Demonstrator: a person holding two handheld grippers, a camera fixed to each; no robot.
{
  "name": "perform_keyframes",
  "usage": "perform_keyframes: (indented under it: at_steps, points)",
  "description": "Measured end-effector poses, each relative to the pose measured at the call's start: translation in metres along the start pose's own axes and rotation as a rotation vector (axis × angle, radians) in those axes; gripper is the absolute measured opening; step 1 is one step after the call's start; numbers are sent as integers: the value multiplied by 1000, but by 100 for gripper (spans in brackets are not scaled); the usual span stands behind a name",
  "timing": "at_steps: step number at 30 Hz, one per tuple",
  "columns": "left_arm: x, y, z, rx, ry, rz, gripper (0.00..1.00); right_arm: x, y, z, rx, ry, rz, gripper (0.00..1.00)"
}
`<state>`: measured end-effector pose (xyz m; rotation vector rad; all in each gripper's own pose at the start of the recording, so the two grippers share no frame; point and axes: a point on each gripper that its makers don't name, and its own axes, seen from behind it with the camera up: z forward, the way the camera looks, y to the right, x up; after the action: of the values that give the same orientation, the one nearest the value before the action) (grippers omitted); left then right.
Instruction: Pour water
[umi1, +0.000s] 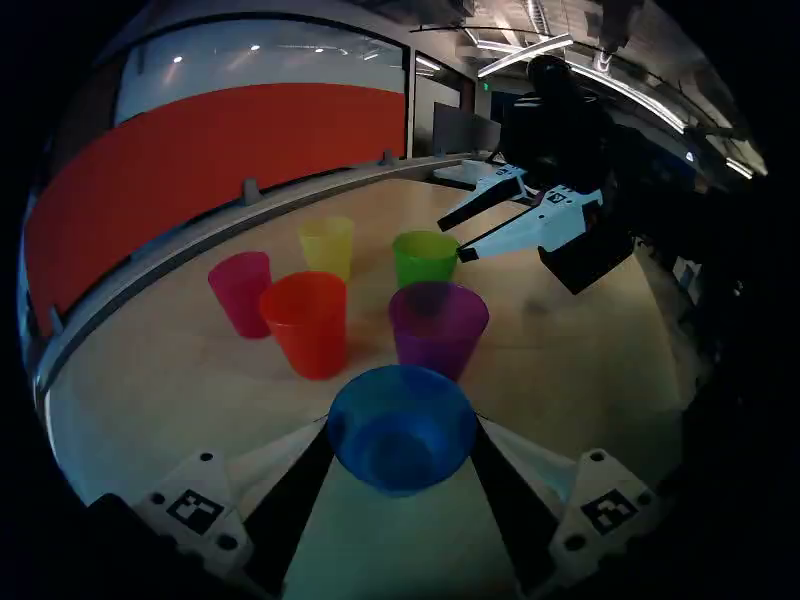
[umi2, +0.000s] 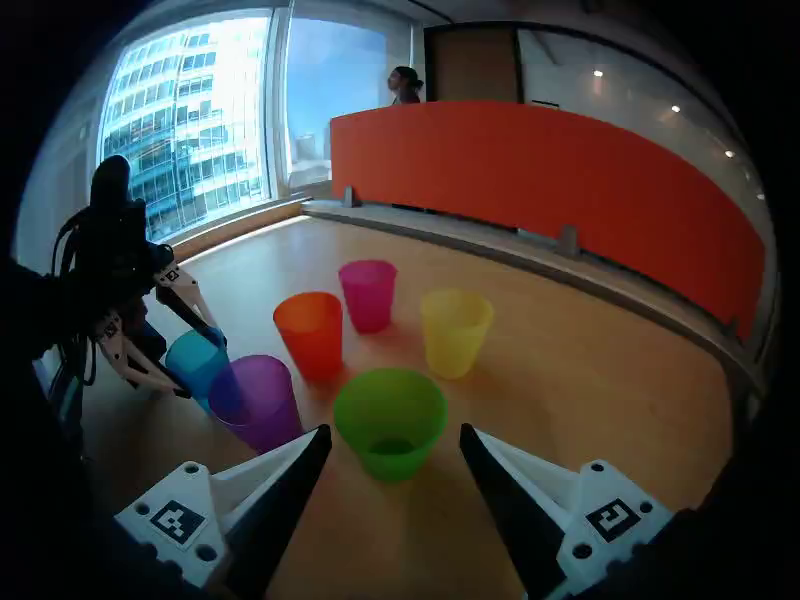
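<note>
My left gripper (umi1: 400, 428) is shut on a blue cup (umi1: 402, 440), a finger pressing on each side; in the right gripper view this gripper (umi2: 200, 365) holds the blue cup (umi2: 192, 362) at the left of the group. My right gripper (umi2: 392, 435) is open, and a green cup (umi2: 390, 420) stands between its fingertips with small gaps on both sides. In the left gripper view the right gripper (umi1: 451, 241) reaches the green cup (umi1: 424, 257) from the far right. Whether any cup holds water cannot be told.
Purple (umi1: 438, 325), orange (umi1: 307, 322), pink (umi1: 241, 290) and yellow (umi1: 327, 245) cups stand upright close together on the wooden table (umi1: 180, 390). An orange partition (umi2: 560, 170) runs along the table's far edge, with a person (umi2: 405, 85) behind it.
</note>
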<state>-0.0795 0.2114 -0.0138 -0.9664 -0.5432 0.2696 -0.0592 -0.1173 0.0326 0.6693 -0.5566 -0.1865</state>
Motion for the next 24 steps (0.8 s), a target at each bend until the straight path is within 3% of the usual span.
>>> perform_keyframes:
  at_steps: [24]
  points:
    - [1, -1, 1, -9, 11, -9, 89, -7, -2, 38, 2, -32, -28, 100]
